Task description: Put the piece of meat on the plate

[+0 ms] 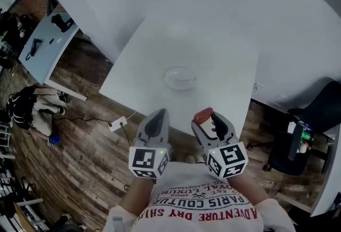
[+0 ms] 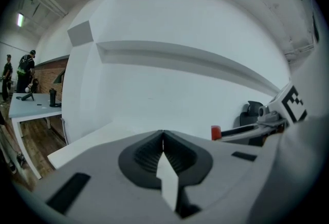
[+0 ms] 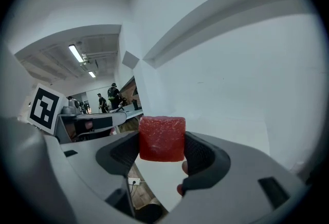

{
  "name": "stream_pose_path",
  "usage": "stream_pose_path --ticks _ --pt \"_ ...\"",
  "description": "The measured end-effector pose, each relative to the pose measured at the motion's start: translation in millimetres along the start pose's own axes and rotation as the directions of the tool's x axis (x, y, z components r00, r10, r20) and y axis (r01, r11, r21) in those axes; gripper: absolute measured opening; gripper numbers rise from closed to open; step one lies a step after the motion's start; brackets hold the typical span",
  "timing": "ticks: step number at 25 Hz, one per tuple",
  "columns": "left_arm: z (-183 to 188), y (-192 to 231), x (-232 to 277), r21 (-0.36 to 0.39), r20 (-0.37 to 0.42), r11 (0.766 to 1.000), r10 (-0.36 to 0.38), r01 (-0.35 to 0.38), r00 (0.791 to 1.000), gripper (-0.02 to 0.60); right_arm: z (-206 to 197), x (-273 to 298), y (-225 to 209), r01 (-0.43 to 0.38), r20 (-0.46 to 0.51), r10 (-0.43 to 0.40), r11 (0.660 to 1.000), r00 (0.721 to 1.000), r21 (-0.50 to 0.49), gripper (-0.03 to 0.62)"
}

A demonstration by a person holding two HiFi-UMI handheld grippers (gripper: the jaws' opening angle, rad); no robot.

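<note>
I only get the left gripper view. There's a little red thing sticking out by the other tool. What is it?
Observer: It's the piece of meat, a red block. The right gripper view shows the right tool shut on it, one jaw on each side.
Operator: Where's the plate? I can't see one.
Observer: The head view shows a clear plate on the white table, ahead of both tools.
Operator: Is there anything on it?
Observer: It looks empty. In the head view the meat is held short of the plate, over the table's near edge.
</note>
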State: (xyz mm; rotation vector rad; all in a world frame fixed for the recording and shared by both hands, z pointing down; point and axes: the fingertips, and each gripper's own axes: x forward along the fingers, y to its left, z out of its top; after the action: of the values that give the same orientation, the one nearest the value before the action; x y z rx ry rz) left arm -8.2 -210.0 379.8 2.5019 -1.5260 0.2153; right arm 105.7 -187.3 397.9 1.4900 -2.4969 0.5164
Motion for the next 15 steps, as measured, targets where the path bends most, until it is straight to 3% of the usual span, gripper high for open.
stream_pose_path --ticks 9,15 --pt "17 53 88 0.033 -0.035 0.989 -0.146 0.147 0.989 0.007 21 83 -37 0.154 -0.009 -0.154 0.985 0.988 0.076 0.278" --pt "25 101 139 0.029 -0.085 0.968 -0.247 0.251 0.965 0.008 37 143 -44 0.250 -0.045 -0.246 0.961 0.968 0.115 0.278"
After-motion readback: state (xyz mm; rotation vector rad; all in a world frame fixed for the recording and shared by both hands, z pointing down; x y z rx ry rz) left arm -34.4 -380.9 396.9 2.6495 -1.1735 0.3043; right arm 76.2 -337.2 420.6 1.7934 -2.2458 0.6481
